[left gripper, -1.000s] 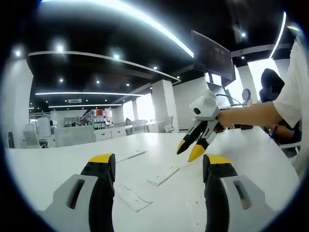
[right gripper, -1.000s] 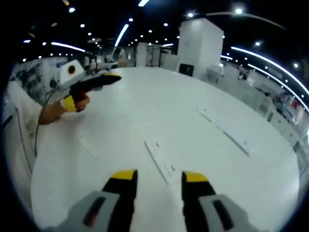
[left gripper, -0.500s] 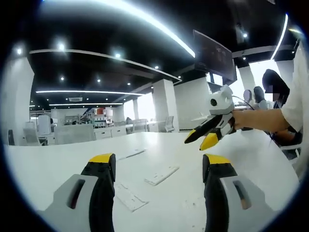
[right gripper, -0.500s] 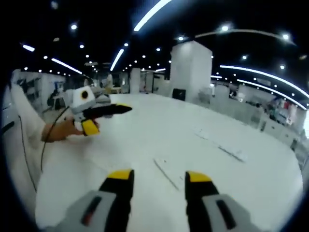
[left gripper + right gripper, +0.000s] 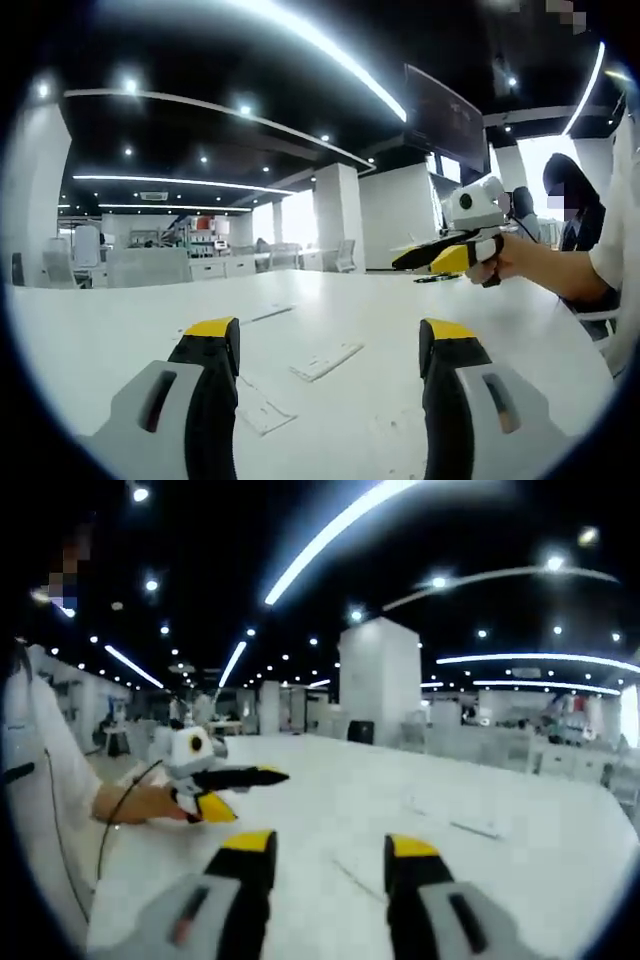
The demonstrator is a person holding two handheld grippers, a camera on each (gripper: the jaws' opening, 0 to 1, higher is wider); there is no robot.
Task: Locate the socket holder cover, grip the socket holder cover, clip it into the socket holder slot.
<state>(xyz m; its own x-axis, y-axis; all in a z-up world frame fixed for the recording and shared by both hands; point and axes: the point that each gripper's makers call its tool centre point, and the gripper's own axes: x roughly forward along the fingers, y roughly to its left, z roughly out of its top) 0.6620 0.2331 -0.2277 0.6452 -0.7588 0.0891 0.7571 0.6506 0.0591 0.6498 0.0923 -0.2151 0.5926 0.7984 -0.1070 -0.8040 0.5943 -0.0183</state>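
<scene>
Three flat white plastic strips lie on the white table (image 5: 110, 325): a short one (image 5: 320, 362) between my left jaws, another (image 5: 255, 408) nearer, and a long one (image 5: 265, 314) farther off. I cannot tell which is the socket holder cover. My left gripper (image 5: 330, 332) hovers above them, open and empty. My right gripper (image 5: 412, 266) is held up in the air at the right, apart from the strips. In the right gripper view my right gripper (image 5: 328, 842) is open and empty over a strip (image 5: 355, 878), and the left gripper (image 5: 260, 797) shows at the left with jaws apart.
A person's white sleeve (image 5: 622, 215) fills the right edge, with another person (image 5: 565, 185) seated behind. A dark monitor (image 5: 445, 115) hangs overhead. A long strip (image 5: 470, 828) lies farther out on the table (image 5: 330, 775). Desks, chairs and pillars stand beyond.
Both cameras have tilted up toward the room. The right gripper has risen from just above the strips and moved right, now levelled in the air. Nothing was gripped.
</scene>
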